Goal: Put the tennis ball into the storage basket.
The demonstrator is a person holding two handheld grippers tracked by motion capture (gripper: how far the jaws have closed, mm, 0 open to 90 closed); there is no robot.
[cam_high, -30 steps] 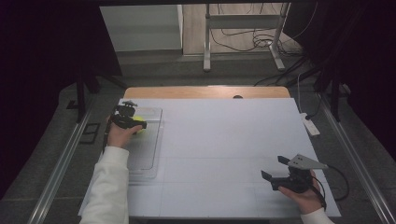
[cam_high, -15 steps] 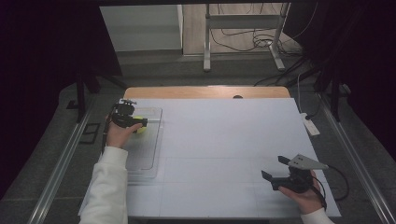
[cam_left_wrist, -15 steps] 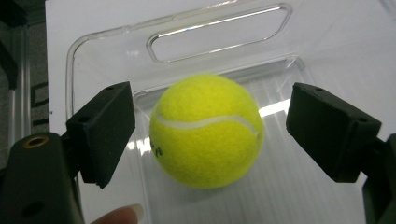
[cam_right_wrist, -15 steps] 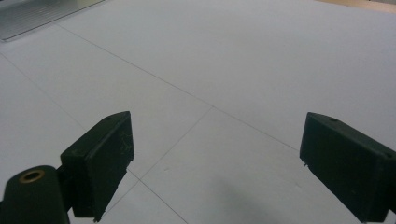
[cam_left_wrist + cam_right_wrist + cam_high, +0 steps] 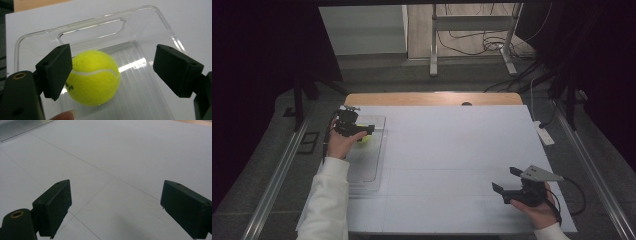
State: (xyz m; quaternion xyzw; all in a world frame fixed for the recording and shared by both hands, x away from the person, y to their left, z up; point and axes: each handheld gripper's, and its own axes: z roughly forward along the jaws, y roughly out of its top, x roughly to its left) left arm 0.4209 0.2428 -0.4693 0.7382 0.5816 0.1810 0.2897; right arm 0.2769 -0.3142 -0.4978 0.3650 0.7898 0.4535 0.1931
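Straddling the tennis ball (image 5: 93, 77) at centre frame inside the clear tray (image 5: 152, 15), the left gripper (image 5: 112, 72) is wide open, apparently touching one side only. Closing off-centre could roll it away. The right gripper (image 5: 115, 207), spread and empty, overlooks bare white table (image 5: 130, 152).

sheet (image 5: 452, 150): white, being crossed by thin lines, being spread over the table | table (image 5: 427, 98): wooden far edge being left bare | power strip (image 5: 544, 134): being kept at the sheet's right edge | stand (image 5: 472, 22): being stood on the floor beyond | cables (image 5: 464, 44): being trailed around its legs | rail (image 5: 277, 175): being run along the left floor
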